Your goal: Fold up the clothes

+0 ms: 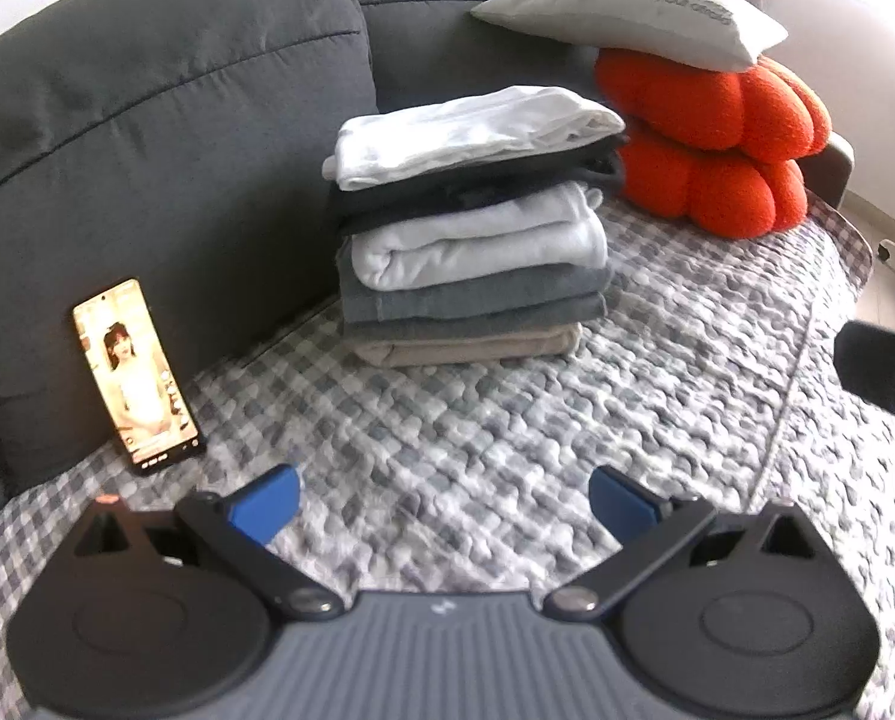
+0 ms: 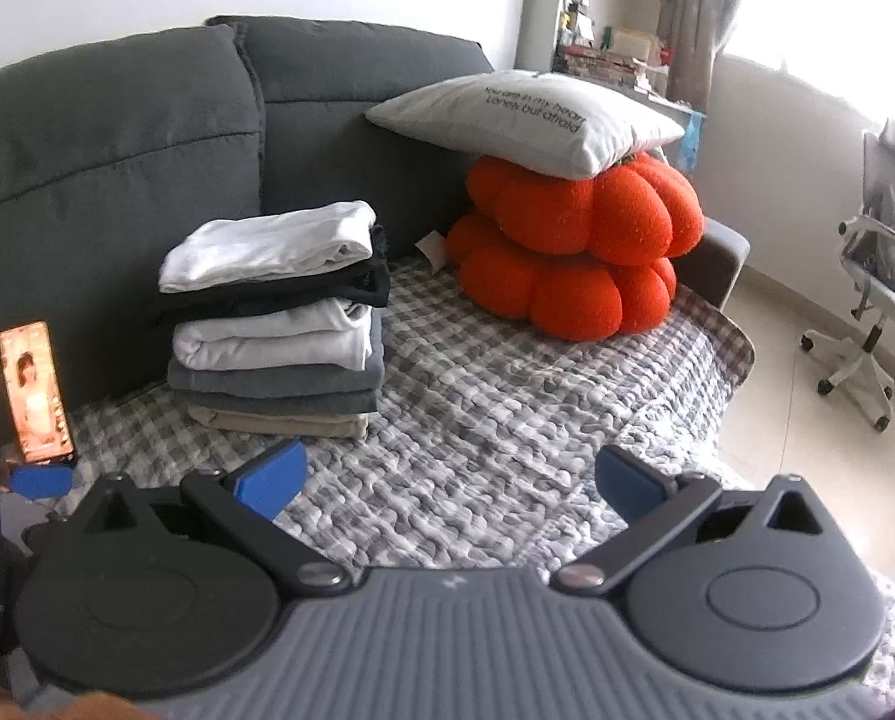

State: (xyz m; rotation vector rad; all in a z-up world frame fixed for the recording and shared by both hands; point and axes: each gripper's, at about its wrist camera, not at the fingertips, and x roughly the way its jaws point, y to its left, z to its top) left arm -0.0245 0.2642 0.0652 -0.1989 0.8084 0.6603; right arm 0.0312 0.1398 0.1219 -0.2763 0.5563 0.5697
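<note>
Printed in dark letters across the grey pillow (image 2: 525,114): "you are in my heart" and below it "Lonely but afraid", sharper in the right wrist view, with the first line only half legible and washed out in the left one (image 1: 633,12). Resting on two stacked orange cushions (image 2: 573,246) at the far end of the dark grey sofa (image 2: 111,138). Stack of folded clothes (image 1: 471,234) sitting on the checked quilt (image 1: 507,432) against the sofa back, well apart from both tools: white on top, then black, pale white, two greys and beige at the bottom; same stack (image 2: 279,324) left of centre in the right wrist view. Small white tag beside the lower cushion, too small to read. Phone (image 1: 135,378) propped upright against the sofa back, screen lit with a picture of a person, on-screen text too blurred to read; seen again at the left edge (image 2: 36,390). Letters "AS" on a dark object at the far left of the right wrist view, cut off by the frame, rest unreadable. Left tongs (image 1: 444,501) spread wide over bare quilt, pinching nothing. Right tongs (image 2: 450,480) likewise spread and holding nothing. Part of a dark tool body cut off at the right edge of the left wrist view. Shelves (image 2: 603,18) of books and clutter behind the sofa, titles illegible. Office chair (image 2: 873,312) on the floor at right, partly cropped.
</note>
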